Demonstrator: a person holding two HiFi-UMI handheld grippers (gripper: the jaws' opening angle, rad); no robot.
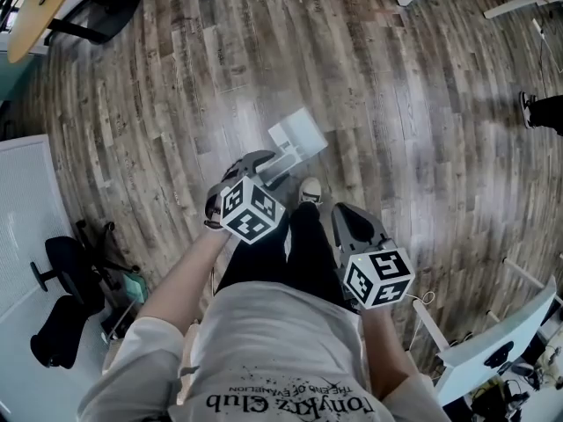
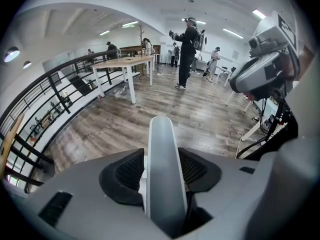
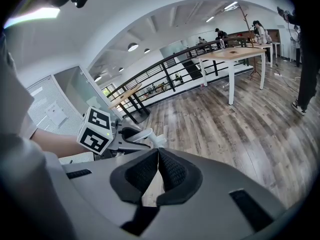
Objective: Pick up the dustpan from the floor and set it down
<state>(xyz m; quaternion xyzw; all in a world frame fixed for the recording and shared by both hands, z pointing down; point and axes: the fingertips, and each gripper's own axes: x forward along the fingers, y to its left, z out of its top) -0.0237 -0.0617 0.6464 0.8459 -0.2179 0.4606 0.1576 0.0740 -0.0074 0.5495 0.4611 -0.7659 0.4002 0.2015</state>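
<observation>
**A:** Where's the dustpan (image 1: 299,136)?

**B:** Just ahead of the person's shoe (image 1: 310,188). The left gripper (image 1: 259,163) has its fingers closed on the handle (image 2: 161,159), so the pan points forward, away from the legs.

**A:** Is it off the floor (image 1: 176,104)?

**B:** Hard to tell from above. It's low, perhaps just clear.

**A:** And the right gripper (image 3: 158,156)?

**B:** Its fingers are pressed together and empty. It's held aside, probably because one grip is enough.
</observation>
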